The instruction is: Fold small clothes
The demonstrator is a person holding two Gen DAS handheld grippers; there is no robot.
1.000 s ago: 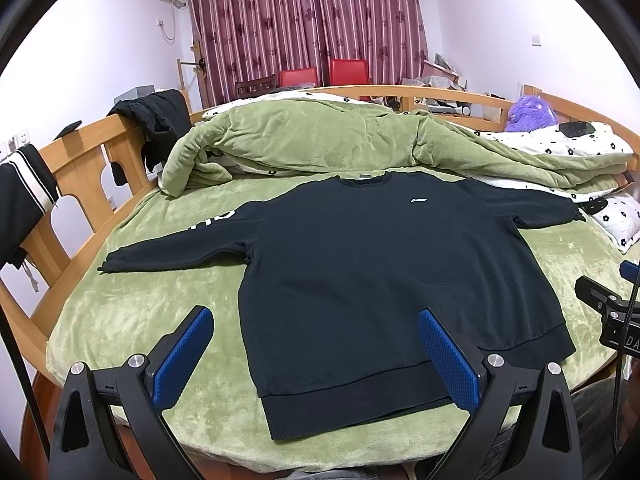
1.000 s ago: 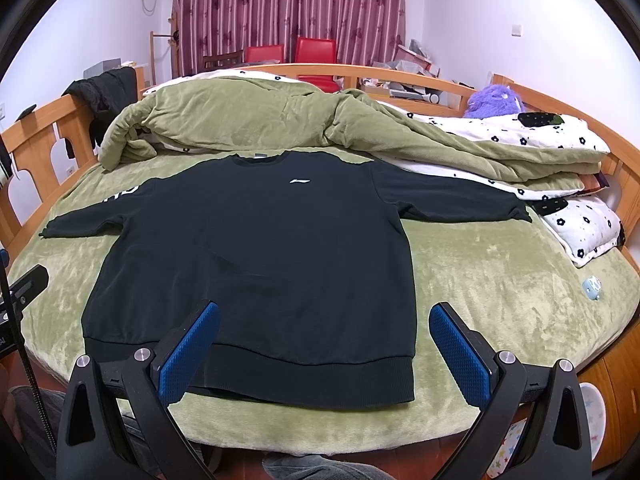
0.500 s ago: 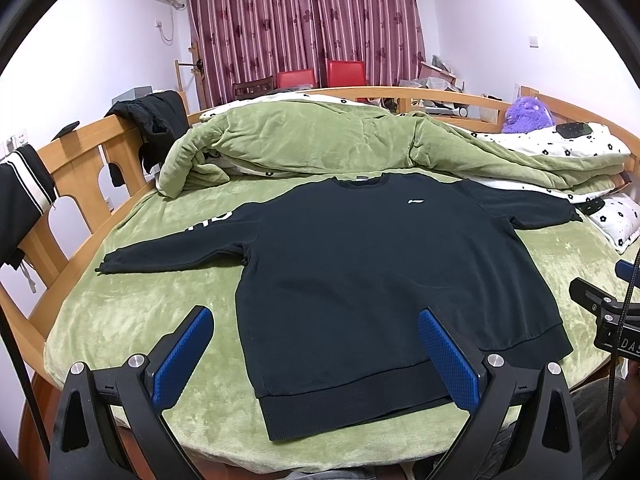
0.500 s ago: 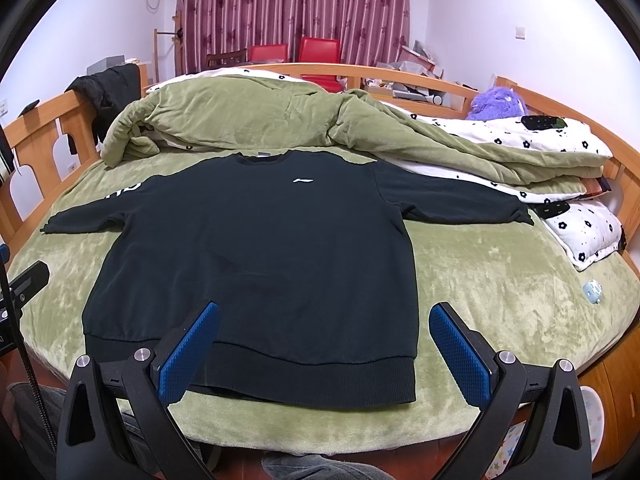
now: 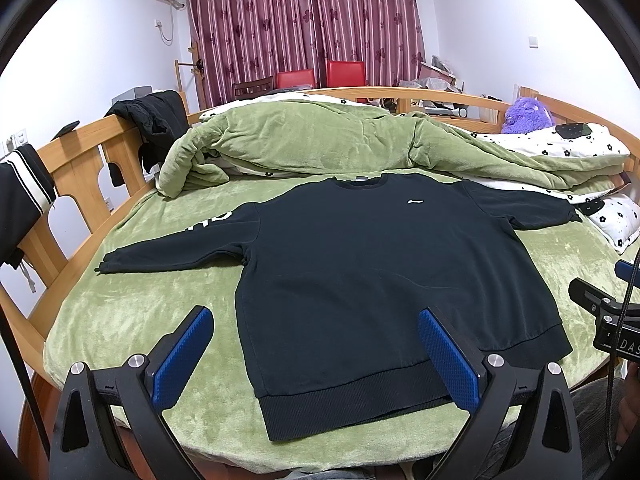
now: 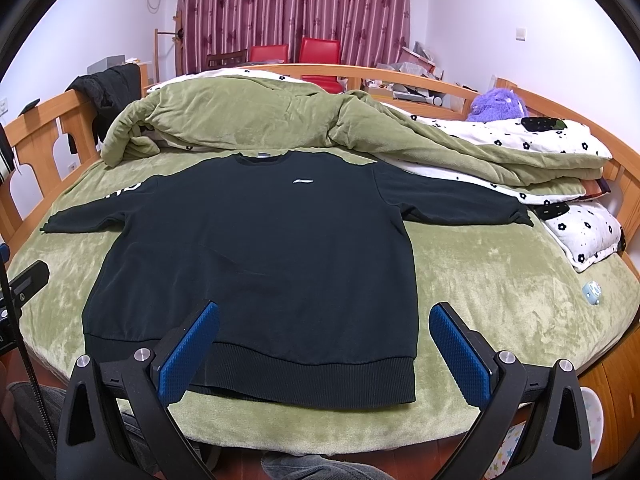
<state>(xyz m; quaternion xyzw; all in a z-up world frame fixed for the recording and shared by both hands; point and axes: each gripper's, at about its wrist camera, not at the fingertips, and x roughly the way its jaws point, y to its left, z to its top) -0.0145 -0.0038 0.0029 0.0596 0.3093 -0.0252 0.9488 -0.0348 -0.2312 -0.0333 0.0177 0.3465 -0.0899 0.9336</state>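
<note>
A black long-sleeved sweatshirt (image 5: 372,272) lies flat and face up on the green bed cover, sleeves spread, hem toward me; it also shows in the right wrist view (image 6: 264,252). My left gripper (image 5: 316,356) is open and empty, held above the hem's left part. My right gripper (image 6: 324,352) is open and empty, held above the hem's right part. Neither touches the cloth. The right gripper's body shows at the right edge of the left wrist view (image 5: 600,312).
A bunched green quilt (image 5: 320,140) lies behind the sweatshirt. A flowered white pillow (image 6: 584,228) lies at the right. A wooden bed rail (image 5: 80,176) with dark clothes hung on it runs along the left. A small blue toy (image 6: 592,292) sits near the right edge.
Both views have shifted only slightly; the grippers stay open above the hem and the sweatshirt has not moved.
</note>
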